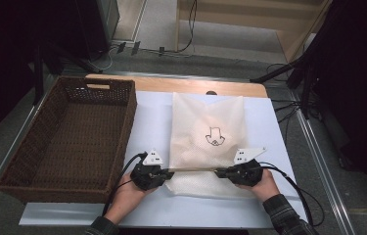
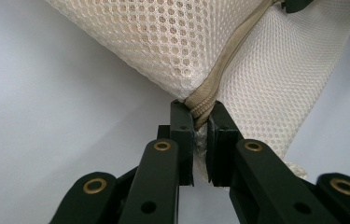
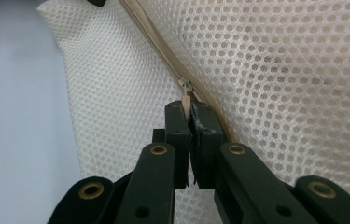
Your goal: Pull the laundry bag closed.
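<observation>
Surface: white sheet (image 1: 151, 205) over wooden table; wicker basket (image 1: 68, 142) at left edge.
Room: dark, cables on floor.
Mesh bag (image 1: 207, 132): centre, zipper (image 1: 193, 170) near front edge.
Left gripper (image 1: 164, 173): clamped on zipper end.
Right gripper (image 1: 221, 172): pinching zipper pull (image 3: 186, 100).

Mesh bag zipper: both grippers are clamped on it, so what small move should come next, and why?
Probably draw the right gripper, shut on the zipper pull, along the zipper while the left gripper anchors the pinched end of the mesh bag.
</observation>
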Demonstrator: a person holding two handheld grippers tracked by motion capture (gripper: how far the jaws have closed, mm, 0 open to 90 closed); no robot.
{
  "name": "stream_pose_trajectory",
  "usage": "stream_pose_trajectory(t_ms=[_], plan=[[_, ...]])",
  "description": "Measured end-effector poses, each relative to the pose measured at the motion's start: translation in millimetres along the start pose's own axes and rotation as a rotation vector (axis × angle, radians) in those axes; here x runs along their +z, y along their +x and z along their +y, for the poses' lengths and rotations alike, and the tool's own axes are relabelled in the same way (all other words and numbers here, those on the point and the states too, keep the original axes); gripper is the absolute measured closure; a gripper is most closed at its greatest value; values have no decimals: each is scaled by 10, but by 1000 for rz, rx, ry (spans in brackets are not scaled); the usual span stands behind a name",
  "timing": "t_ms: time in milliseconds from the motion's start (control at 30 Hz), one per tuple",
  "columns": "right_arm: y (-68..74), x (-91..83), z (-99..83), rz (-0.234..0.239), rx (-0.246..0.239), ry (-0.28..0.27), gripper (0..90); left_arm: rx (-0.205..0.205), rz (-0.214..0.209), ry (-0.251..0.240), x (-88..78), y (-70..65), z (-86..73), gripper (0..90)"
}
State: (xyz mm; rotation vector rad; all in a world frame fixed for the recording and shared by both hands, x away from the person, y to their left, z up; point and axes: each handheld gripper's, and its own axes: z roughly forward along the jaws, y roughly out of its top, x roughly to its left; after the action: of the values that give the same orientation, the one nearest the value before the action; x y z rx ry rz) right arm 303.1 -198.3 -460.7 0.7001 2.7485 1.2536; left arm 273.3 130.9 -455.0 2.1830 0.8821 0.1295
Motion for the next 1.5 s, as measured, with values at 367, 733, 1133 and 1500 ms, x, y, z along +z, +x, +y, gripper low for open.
stream_pose_trajectory(t_ms=[367, 733, 1133, 1500], plan=[[-44, -108, -107, -16, 21, -5, 880, -2, 3, 3, -1, 0, -1, 837], [-80, -221, -199, -38, 42, -10, 879, -8, 8, 7, -8, -7, -10, 837], [-129, -349, -347, -55, 76, -25, 880, -12, 16, 7, -11, 3, 2, 839], [-157, -580, -518, -111, 129, -47, 879, -9, 13, 18, -26, 21, 8, 840]])
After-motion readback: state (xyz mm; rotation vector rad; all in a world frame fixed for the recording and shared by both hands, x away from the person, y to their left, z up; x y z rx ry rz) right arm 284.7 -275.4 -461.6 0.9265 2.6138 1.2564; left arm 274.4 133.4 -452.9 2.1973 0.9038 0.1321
